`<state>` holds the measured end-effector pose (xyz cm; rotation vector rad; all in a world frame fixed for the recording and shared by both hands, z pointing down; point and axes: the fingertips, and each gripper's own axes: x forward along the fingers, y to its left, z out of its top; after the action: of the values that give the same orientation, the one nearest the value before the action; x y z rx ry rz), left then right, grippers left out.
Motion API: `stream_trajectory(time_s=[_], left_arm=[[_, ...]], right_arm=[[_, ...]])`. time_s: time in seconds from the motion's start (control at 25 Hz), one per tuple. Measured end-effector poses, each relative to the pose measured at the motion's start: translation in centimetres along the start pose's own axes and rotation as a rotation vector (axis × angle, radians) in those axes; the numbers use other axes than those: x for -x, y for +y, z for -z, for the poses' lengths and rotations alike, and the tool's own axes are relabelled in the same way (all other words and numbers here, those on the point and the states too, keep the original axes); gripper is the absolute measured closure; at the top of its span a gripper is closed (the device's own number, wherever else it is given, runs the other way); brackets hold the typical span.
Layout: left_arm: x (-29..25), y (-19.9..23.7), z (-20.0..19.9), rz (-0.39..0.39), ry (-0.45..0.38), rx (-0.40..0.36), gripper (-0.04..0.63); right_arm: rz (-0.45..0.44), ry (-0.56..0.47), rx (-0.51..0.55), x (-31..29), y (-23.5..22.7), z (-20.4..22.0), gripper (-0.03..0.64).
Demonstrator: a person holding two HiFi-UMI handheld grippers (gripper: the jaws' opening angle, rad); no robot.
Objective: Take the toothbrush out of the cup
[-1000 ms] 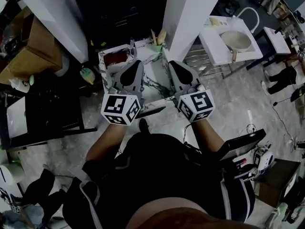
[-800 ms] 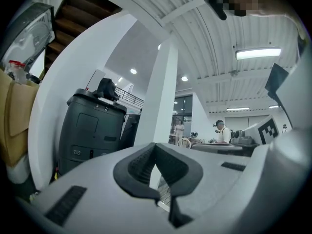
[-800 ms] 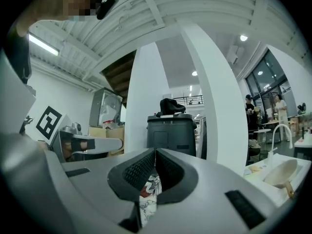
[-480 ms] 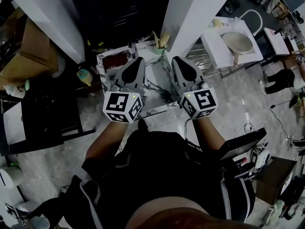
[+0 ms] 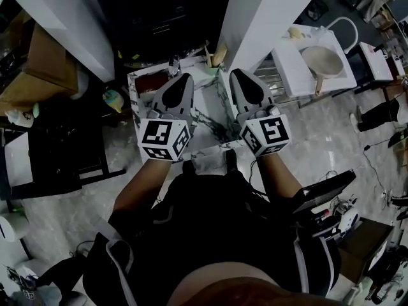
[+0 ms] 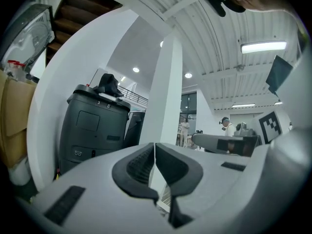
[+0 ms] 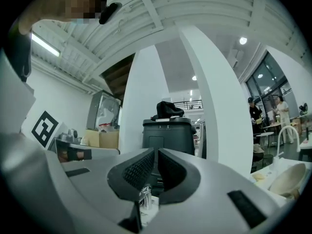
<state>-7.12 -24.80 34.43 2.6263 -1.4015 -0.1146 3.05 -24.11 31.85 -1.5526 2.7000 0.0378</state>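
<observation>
A small marble-patterned worktop (image 5: 207,116) stands on a grey stone floor. It sits between two broad white pillars, with a dark bin (image 6: 92,126) behind it.

Compared with a second ago, both arms have pushed further out over the worktop, and the gripper tips now sit closer to its far edge. The person has also stepped in, so both shoes now show at the near edge where only one showed before.

The left hand-held gripper (image 5: 185,77) is pressed together with nothing between its pads. The right hand-held gripper (image 5: 236,74) is likewise closed and empty. The two are level and side by side, with a strip of bare marble between them.

The cup (image 5: 211,61), pale green, stands at the far edge of the worktop against the foot of the right pillar (image 5: 255,18). It is beyond and between the two tips, and apart from both. The toothbrush (image 5: 208,48) stands upright in it beside another pale handle, untouched.

A reddish patch (image 5: 150,80) lies at the far left corner, and a small metal fitting (image 5: 175,62) is near the cup. To the right, past the worktop's edge, are a wire rack (image 5: 271,81) and a white table (image 5: 290,65) carrying a bowl. The left pillar and a cardboard box (image 5: 32,69) close the other side.
</observation>
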Motion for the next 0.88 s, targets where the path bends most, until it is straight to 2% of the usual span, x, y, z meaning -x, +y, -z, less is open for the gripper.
stream_trajectory(time_s=[0.32,0.44,0.6,0.88], left_arm=[[-2.7,-0.4,-0.7,-0.147,-0.030,-0.035,0.594],[-3.6,-0.5,-0.7,-0.188,-0.041,-0.026,0.594],[-4.6,-0.5,-0.4,-0.226,-0.076,-0.001,0.594],[-6.9,-0.2,1.2,-0.280,-0.050,-0.002,0.587]], right_arm=[[-0.115,0.000,-0.006,-1.6,-3.9,0.0,0.591],[-0.146,0.000,-0.016,-2.4,-5.4,0.0,0.591],[-0.187,0.009,-0.033,-3.4,-6.6,0.4,0.590],[-0.239,0.037,-0.042,-5.0,-8.7,2.1,0.589]])
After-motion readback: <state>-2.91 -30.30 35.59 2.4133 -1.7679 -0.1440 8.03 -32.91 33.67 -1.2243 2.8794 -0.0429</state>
